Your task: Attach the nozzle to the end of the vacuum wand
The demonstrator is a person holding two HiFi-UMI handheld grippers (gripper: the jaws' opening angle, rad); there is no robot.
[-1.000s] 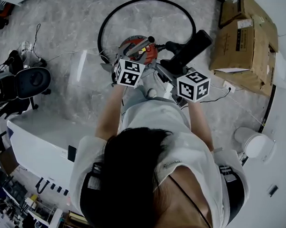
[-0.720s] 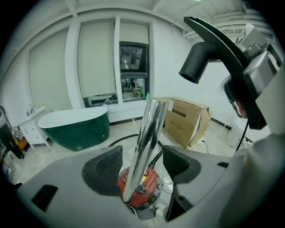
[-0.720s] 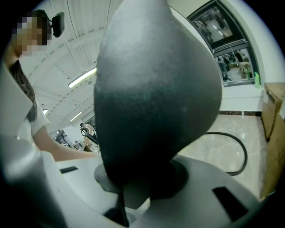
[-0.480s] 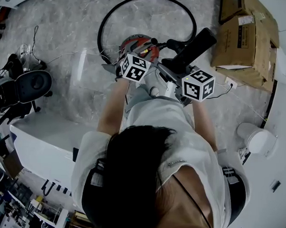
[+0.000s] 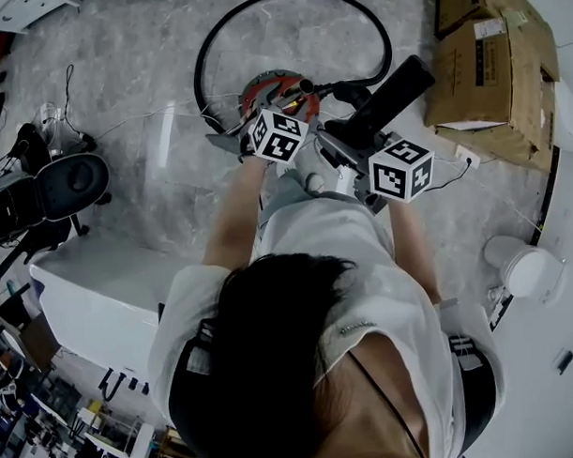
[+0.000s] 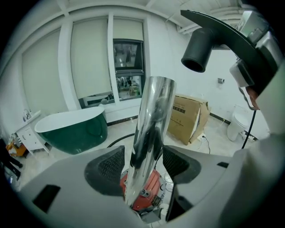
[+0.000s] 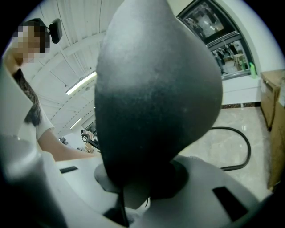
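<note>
My left gripper [image 5: 273, 116] is shut on the chrome vacuum wand [image 6: 151, 129], which runs up between its dark pads [image 6: 109, 167] in the left gripper view. The wand's open end points up and right, a little short of the black nozzle [image 6: 209, 38], whose round socket faces it. My right gripper [image 5: 360, 134] is shut on that nozzle [image 5: 390, 95], which fills the right gripper view [image 7: 156, 98]. The red vacuum canister [image 5: 273, 90] sits on the floor under the wand, with its black hose [image 5: 275, 7] looping behind.
Cardboard boxes [image 5: 489, 80] stand at the right, next to a white toilet [image 5: 522, 269]. A white bathtub rim [image 5: 97, 292] lies at the left beside dark equipment [image 5: 53, 182]. A green tub [image 6: 73, 129] stands by the far wall.
My left gripper and the wand have edged right and dipped slightly towards the nozzle. The right gripper has kept the nozzle about where it was.
</note>
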